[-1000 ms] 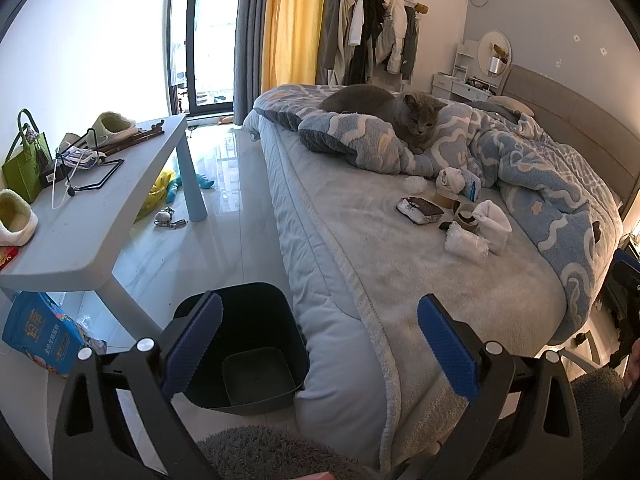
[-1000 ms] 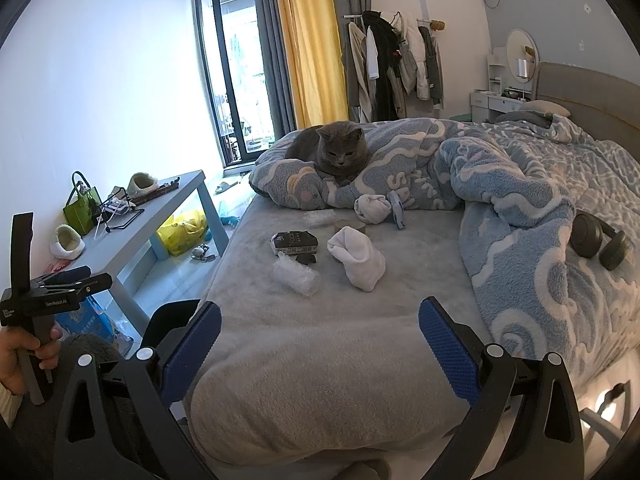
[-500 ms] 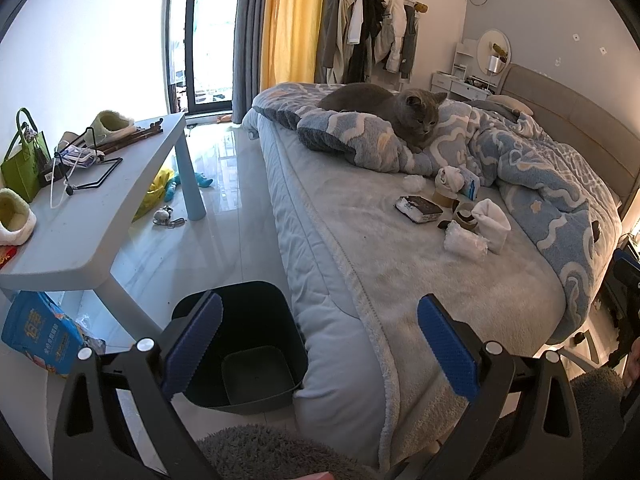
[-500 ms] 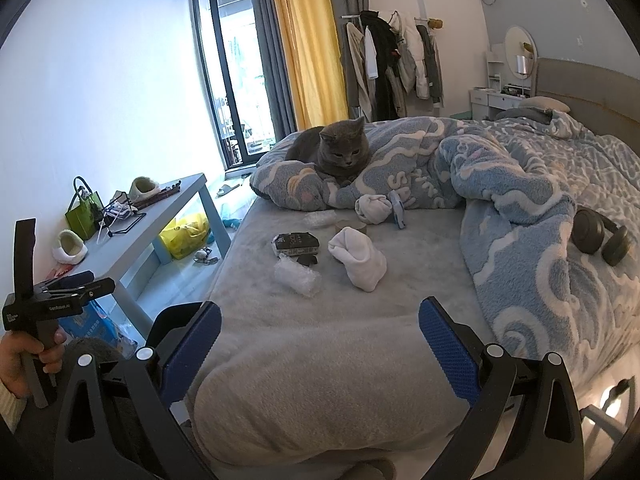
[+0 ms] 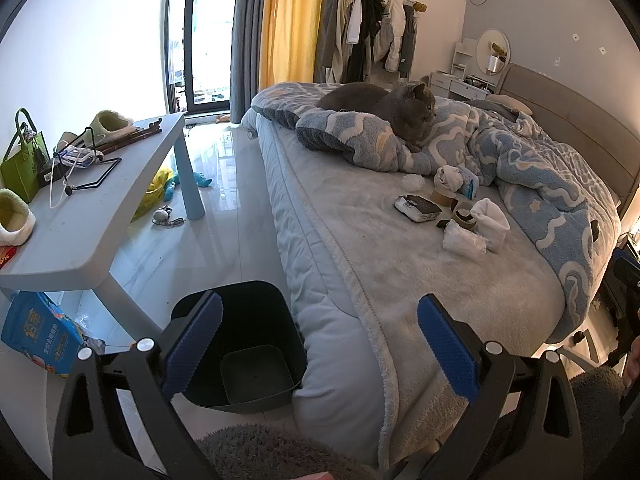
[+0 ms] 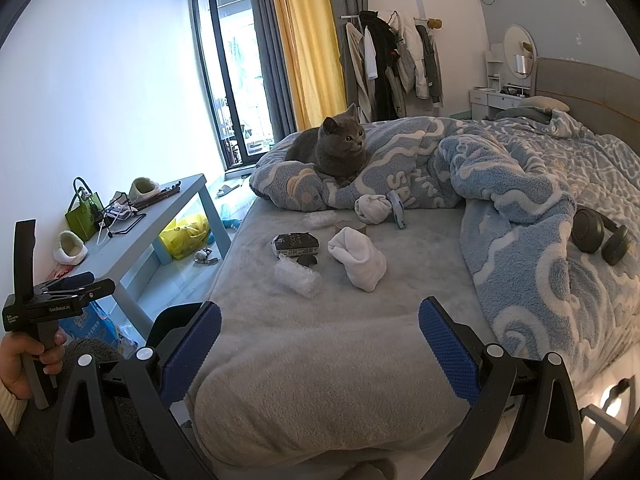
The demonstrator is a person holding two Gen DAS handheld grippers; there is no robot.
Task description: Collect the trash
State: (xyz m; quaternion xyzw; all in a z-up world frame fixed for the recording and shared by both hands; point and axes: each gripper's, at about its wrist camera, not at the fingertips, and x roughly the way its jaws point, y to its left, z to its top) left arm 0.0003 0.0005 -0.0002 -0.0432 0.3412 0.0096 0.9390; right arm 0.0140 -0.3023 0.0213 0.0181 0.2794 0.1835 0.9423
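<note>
Both grippers hang off the foot of the bed (image 6: 320, 360), fingers spread wide and holding nothing. The left gripper (image 5: 320, 344) looks over the bed's corner, its left pad above the dark bin (image 5: 244, 344) that stands on the floor against the mattress side. The right gripper (image 6: 320, 344) faces straight up the bed; at its 9 o'clock a hand (image 6: 24, 364) grips the handle of the other tool.

The trash lies in a loose cluster on the grey blanket, toward 12 o'clock from the right gripper and well apart from it. Nearest is a wad of clear plastic (image 6: 298, 278). Just behind it sits a dark packet (image 6: 296, 243), with a small dark scrap at its 5 o'clock. A rolled white sock (image 6: 358, 262) lies at the wad's 2 o'clock. Farther back are a cardboard tube (image 6: 352, 225), a second plastic wad (image 6: 319, 219), a balled sock (image 6: 372, 208) and a small blue pack (image 6: 396, 210), these last two against the quilt's edge.

A grey cat (image 6: 332, 150) lies on the bunched quilt (image 6: 500, 184), at 12 o'clock beyond the cluster. Headphones (image 6: 598, 236) rest on the quilt at 2 o'clock. A low table (image 5: 92, 216) stands at 10 o'clock from the left gripper
</note>
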